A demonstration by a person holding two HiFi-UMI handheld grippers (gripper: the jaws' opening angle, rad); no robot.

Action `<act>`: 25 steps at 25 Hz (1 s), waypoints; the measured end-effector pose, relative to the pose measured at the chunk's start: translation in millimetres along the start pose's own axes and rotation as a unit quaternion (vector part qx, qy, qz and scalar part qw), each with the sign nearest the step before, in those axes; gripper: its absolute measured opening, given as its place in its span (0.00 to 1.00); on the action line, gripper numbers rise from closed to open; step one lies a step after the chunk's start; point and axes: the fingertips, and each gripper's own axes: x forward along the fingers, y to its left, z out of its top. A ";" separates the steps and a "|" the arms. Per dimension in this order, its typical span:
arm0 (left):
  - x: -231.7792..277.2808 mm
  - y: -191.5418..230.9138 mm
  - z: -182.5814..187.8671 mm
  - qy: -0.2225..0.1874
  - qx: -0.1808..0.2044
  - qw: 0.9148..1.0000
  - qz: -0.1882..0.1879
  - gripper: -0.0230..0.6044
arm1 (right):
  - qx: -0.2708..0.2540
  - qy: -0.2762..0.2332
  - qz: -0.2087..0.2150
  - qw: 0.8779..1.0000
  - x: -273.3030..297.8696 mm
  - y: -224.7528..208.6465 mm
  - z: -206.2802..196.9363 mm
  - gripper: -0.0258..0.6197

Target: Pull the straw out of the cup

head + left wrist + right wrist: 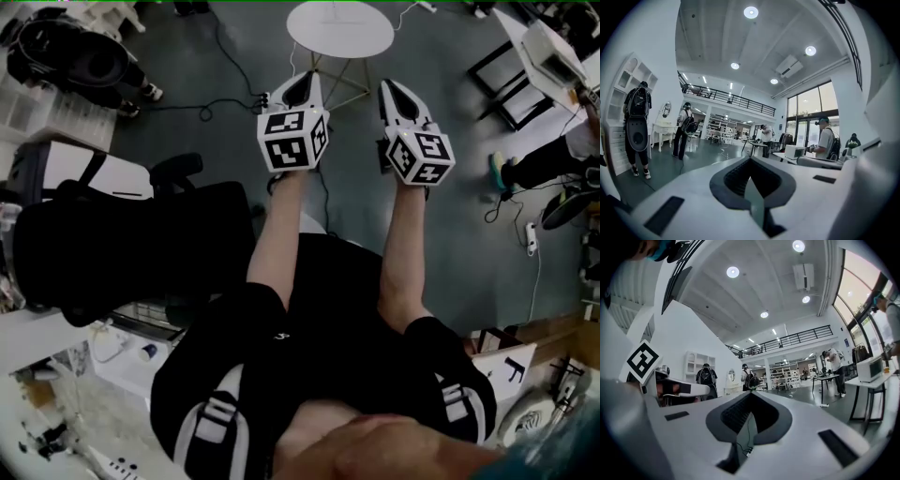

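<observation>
left gripper (pixel 300 92) and right gripper (pixel 401 101) level, side by side just short of round white table (pixel 339 28), both jaws closed together, nothing between; straw and cup: place cannot be told.

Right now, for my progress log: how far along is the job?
Done: nothing; no cup or straw shows in any view. In hand: nothing; the left claw and right claw are both shut and empty, held out over the floor near a round white table. Left: everything, from gripping the straw to pulling it out.
</observation>
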 end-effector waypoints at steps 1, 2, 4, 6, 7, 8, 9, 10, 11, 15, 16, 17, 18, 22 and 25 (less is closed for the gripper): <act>1.7 -1.1 0.0 0.002 -0.001 1.000 -0.003 0.04 | 0.003 0.001 0.000 1.000 1.0 -1.5 -1.2 0.07; 3.3 -1.4 -0.3 0.003 -0.002 1.000 -0.005 0.04 | 0.004 0.003 -0.001 1.000 2.6 -2.8 -3.2 0.07; 6.3 1.5 -2.1 0.007 -0.004 1.000 -0.007 0.04 | 0.007 0.008 -0.002 1.000 7.1 -3.1 -7.8 0.07; 10.1 6.4 -3.8 0.011 -0.006 1.000 -0.006 0.04 | 0.008 0.009 -0.001 1.000 11.9 -1.9 -9.2 0.06; 12.5 8.2 -3.8 0.013 -0.006 1.000 -0.006 0.04 | 0.007 0.008 -0.001 1.000 14.3 -1.6 -8.3 0.07; 15.3 9.6 -3.4 0.014 -0.006 1.000 -0.008 0.04 | 0.007 0.006 -0.001 1.000 16.9 -1.5 -6.9 0.07; 18.5 10.9 -2.8 0.015 -0.006 1.000 -0.010 0.04 | 0.007 0.006 -0.001 1.000 20.0 -1.7 -5.7 0.07; 22.0 12.4 -2.1 0.015 -0.006 1.000 -0.011 0.05 | 0.008 0.007 -0.001 1.000 23.8 -2.1 -5.2 0.07; 25.9 14.3 -1.4 0.015 -0.007 1.000 -0.012 0.04 | 0.007 0.009 0.000 1.000 28.2 -2.7 -5.4 0.07; 40.0 26.4 0.4 0.009 -0.003 1.000 -0.015 0.04 | 0.008 0.011 -0.002 1.000 47.2 -8.4 -8.5 0.06; 43.3 31.3 2.0 0.007 0.002 1.000 -0.013 0.04 | 0.011 0.008 -0.008 1.000 51.9 -12.9 -8.4 0.07; 45.7 37.9 5.2 0.003 0.006 1.000 -0.009 0.04 | 0.013 0.004 -0.014 1.000 56.7 -16.8 -7.6 0.07; 47.0 46.1 9.9 -0.004 0.010 1.000 -0.003 0.04 | 0.013 0.001 -0.019 1.000 61.9 -18.2 -6.6 0.07; 52.0 82.0 33.3 -0.043 0.000 0.999 -0.007 0.05 | 0.001 -0.005 -0.011 1.000 92.4 -1.2 -1.1 0.06; 66.3 98.3 40.3 -0.053 0.000 0.999 -0.012 0.04 | -0.012 -0.004 -0.009 1.000 113.0 2.1 6.2 0.07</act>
